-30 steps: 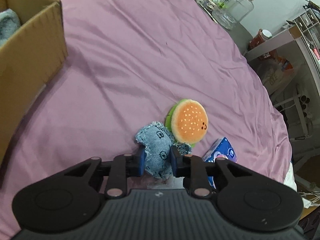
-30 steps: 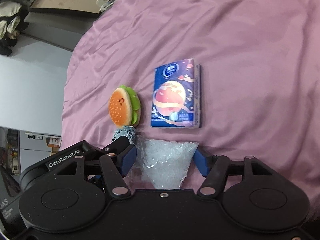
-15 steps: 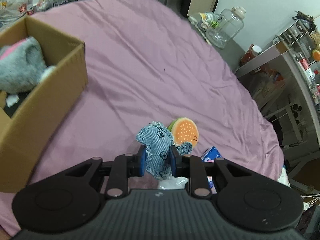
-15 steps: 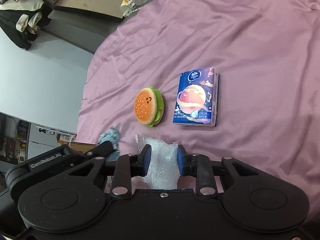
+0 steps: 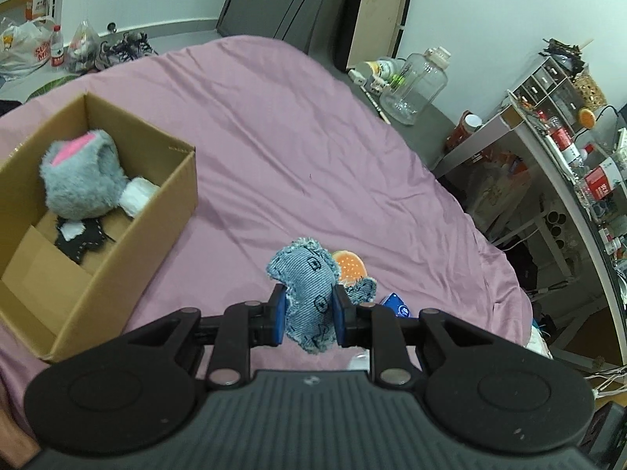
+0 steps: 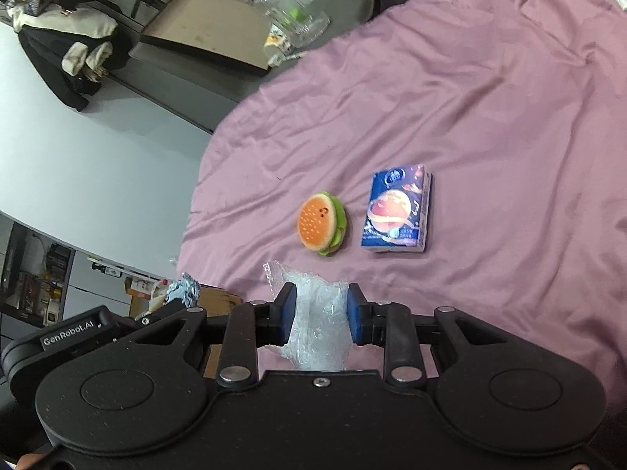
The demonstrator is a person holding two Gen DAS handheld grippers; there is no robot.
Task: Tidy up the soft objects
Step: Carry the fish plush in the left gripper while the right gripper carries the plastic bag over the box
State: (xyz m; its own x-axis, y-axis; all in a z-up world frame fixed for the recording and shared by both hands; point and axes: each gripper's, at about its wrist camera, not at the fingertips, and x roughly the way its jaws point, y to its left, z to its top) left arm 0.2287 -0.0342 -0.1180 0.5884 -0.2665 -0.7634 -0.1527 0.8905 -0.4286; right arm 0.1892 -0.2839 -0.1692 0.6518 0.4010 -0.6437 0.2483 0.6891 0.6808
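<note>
My left gripper [image 5: 307, 319] is shut on a frayed blue denim soft toy [image 5: 307, 286] and holds it above the purple sheet [image 5: 274, 149]. An open cardboard box [image 5: 98, 258] lies to its left, with a grey and pink plush toy [image 5: 78, 180] inside. My right gripper [image 6: 319, 315] is shut on a clear crinkled plastic bag [image 6: 317, 321], lifted off the sheet. Past it lie an orange burger plush [image 6: 319, 225] and a blue tissue pack [image 6: 397, 209]. The left gripper and its denim toy [image 6: 184, 288] show at the lower left of the right wrist view.
The bed's far edge drops to a grey side table with a clear glass jar [image 5: 415, 86]. A cluttered white shelf unit [image 5: 564, 149] stands at the right. Bags and bottles [image 5: 31, 51] lie on the floor beyond the bed. A dark jacket [image 6: 66, 51] hangs past the bed.
Both grippers have risen off the sheet with their loads. The right gripper closed on the plastic bag. The box and its plush toy came into the left wrist view.
</note>
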